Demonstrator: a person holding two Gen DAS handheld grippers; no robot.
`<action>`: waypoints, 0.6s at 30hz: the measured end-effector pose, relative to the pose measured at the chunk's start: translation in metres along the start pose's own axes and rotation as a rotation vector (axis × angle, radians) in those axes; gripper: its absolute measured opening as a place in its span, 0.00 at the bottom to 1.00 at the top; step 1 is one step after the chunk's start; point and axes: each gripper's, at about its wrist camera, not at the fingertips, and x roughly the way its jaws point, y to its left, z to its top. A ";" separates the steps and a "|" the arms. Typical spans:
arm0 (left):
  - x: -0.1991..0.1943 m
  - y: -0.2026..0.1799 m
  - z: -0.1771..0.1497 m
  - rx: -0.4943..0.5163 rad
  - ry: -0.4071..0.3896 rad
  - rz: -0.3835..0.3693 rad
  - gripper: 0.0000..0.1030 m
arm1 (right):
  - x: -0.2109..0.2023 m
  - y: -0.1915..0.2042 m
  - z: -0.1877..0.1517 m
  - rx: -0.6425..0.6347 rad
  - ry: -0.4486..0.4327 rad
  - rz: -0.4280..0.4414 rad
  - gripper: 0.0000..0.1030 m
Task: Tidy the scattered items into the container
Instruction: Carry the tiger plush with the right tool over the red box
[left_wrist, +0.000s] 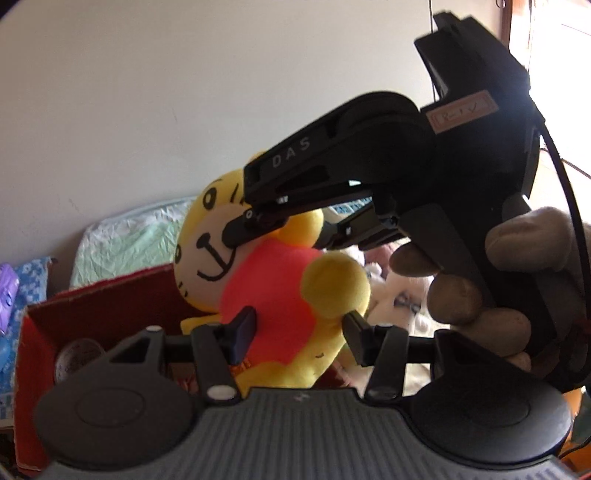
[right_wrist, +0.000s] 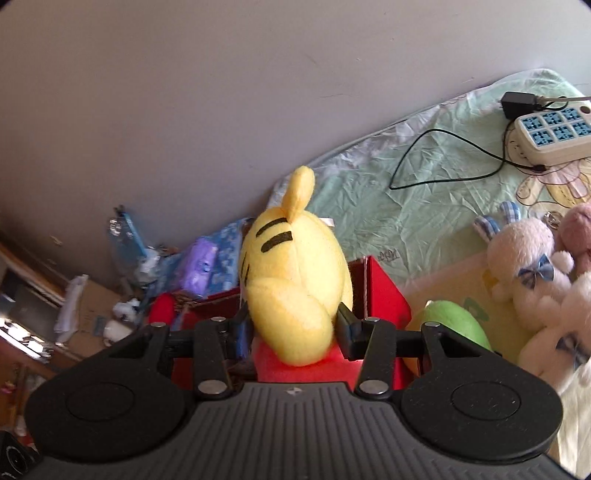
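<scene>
Toy: yellow tiger plush (left_wrist: 273, 280) in a red shirt, held in the air over the red box (left_wrist: 110, 306).
Left gripper (left_wrist: 299, 328): pinching its body.
Right gripper (right_wrist: 293, 325): clamped on its arm.
Technique: centre above the opening, lower, then release both together.
Remaining: white plush rabbits (right_wrist: 528, 269) on the bed.

We see a plain pale wall (right_wrist: 221, 92) behind a bed with a crumpled green sheet (right_wrist: 424, 206); bright daylight enters at a window edge (left_wrist: 554, 29), and cluttered wooden furniture (right_wrist: 33, 295) stands beside the bed.
</scene>
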 end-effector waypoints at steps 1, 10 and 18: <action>0.000 0.009 -0.004 0.002 0.013 -0.023 0.53 | 0.003 0.008 -0.005 -0.020 -0.011 -0.042 0.46; 0.014 0.049 -0.028 0.037 0.085 -0.152 0.51 | 0.029 0.041 -0.024 -0.079 -0.046 -0.279 0.46; 0.037 0.062 -0.038 0.027 0.189 -0.171 0.53 | 0.051 0.047 -0.035 -0.057 -0.035 -0.389 0.46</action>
